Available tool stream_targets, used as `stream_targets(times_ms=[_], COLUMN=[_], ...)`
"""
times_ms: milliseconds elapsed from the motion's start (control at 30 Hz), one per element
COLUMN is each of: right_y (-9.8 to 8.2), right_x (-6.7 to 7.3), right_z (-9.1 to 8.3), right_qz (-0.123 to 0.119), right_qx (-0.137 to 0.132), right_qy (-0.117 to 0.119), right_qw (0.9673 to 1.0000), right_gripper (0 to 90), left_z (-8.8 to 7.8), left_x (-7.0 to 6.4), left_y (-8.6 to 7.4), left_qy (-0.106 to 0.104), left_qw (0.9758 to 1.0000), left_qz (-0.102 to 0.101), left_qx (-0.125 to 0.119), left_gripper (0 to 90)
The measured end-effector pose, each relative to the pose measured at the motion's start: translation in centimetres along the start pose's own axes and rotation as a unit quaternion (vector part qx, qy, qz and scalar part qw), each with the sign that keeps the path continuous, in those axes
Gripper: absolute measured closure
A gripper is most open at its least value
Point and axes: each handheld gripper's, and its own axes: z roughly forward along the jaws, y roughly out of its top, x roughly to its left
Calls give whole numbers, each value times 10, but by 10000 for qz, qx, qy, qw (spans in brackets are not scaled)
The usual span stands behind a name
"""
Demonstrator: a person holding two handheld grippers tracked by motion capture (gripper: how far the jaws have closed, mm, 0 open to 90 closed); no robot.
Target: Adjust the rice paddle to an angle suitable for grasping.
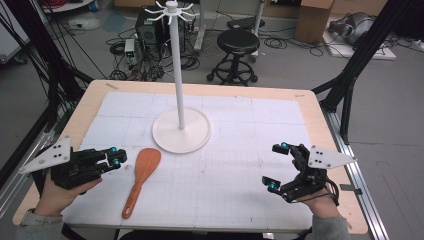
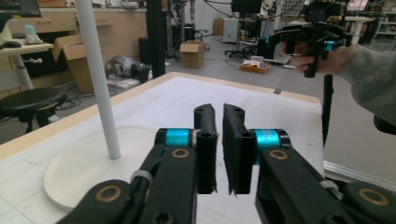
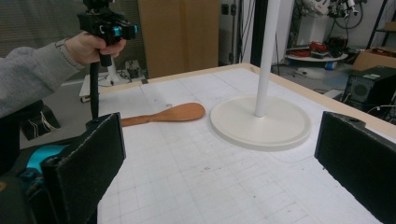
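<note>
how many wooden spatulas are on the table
1. The wooden spatula lies flat on the white mat, handle toward the person, just right of the left gripper and in front of the white stand's base.

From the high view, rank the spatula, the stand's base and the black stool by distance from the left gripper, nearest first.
From the left gripper:
1. Spatula, just right of its jaws on the mat.
2. Stand's base, farther right, mid-table.
3. Black stool, on the floor beyond the table's far edge.
</note>
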Motion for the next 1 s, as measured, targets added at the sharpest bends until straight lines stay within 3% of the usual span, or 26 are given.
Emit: stream_targets(times_ms=[333, 1000], right_y=[-1, -4], right_x=[0, 0], right_z=[0, 4], right_qz=[-8, 30], right_qx=[27, 160], right_qy=[7, 51], right_qw=[10000, 9999], right_gripper=[6, 6], left_z=[2, 12], left_x=[2, 12], left_y=[-7, -36], left_qy=[23, 257], left_qw=[9999, 9968], left_qz=[69, -45], left_qx=[96, 758], left_gripper=[897, 896])
